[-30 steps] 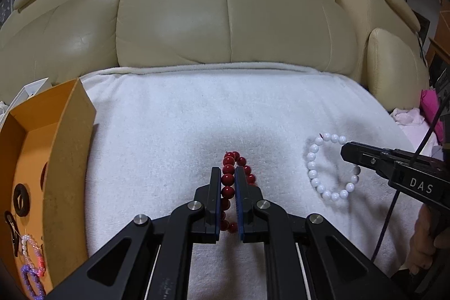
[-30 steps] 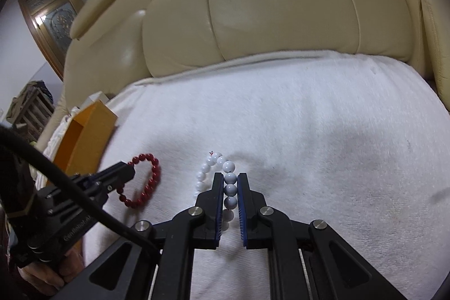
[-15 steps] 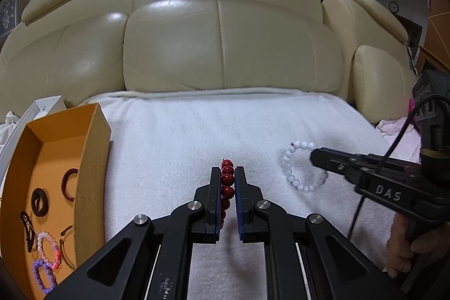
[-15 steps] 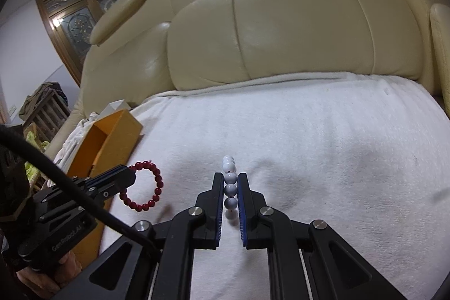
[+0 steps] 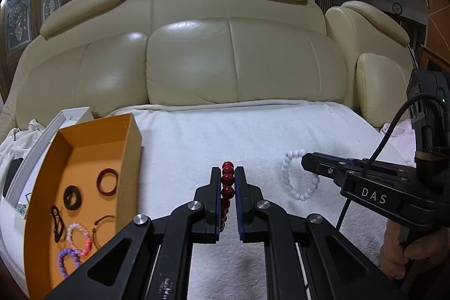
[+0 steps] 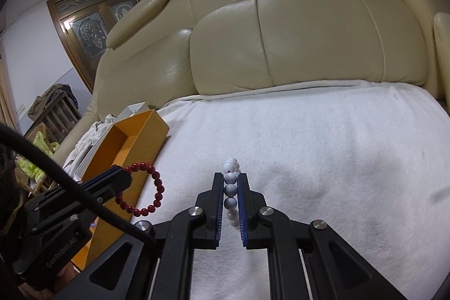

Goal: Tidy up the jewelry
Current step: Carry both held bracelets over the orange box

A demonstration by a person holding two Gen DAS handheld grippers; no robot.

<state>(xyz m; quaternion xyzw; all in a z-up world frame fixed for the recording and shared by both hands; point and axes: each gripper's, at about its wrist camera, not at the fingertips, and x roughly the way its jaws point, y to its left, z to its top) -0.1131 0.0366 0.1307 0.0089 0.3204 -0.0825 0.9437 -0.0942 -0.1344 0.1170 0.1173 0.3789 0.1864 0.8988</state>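
My left gripper is shut on a red bead bracelet and holds it in the air above the white towel. My right gripper is shut on a white bead bracelet, also lifted. In the right wrist view the red bracelet hangs as a ring from the left gripper's tip. In the left wrist view the white bracelet hangs from the right gripper. An orange box stands at the left.
The orange box holds several rings, hair ties and small bead bracelets. A white box lid lies behind it. The cream leather sofa back rises beyond the towel. The box also shows in the right wrist view.
Both grippers have lifted their bracelets off the towel and risen; the bracelets now hang free. The orange box's inside has come further into the left wrist view.
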